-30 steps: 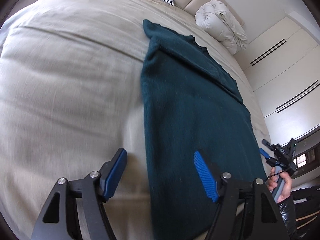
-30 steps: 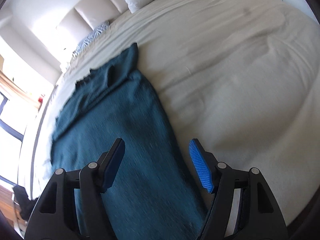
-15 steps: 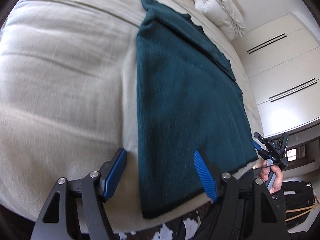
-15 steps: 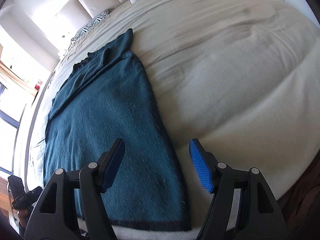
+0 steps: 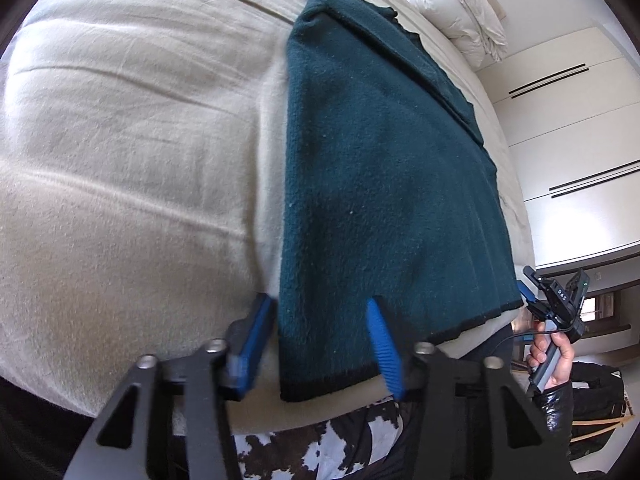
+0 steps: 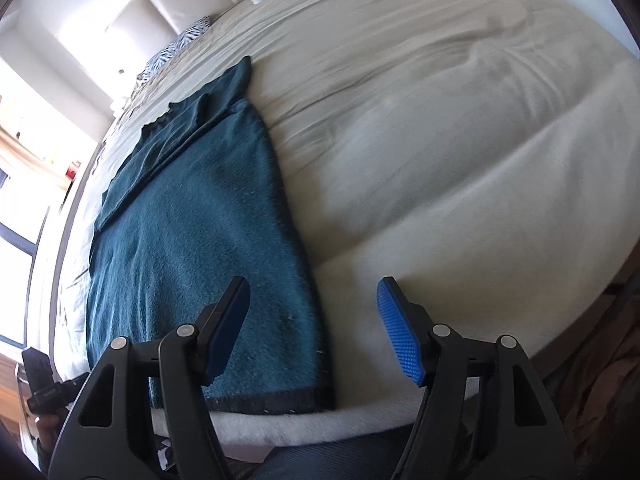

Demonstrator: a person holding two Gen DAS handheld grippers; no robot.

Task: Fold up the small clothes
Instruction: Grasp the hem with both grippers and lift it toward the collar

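Both views were lit by strong daylight. In the right wrist view the window [image 6: 16,208] was blown out to white glare, and the bed [image 6: 460,128] was smeared, probably by motion blur. Straight lines were bowed by fisheye distortion, and the corners were vignetted black.

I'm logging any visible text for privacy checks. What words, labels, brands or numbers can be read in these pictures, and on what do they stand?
"DAS" or close to it: small white letters on the black body of the right tool, seen in the left wrist view; too small to be sure.
White marking on the left tool, seen in the right wrist view: too blurred to read.
Teal sweater: no label or print visible.
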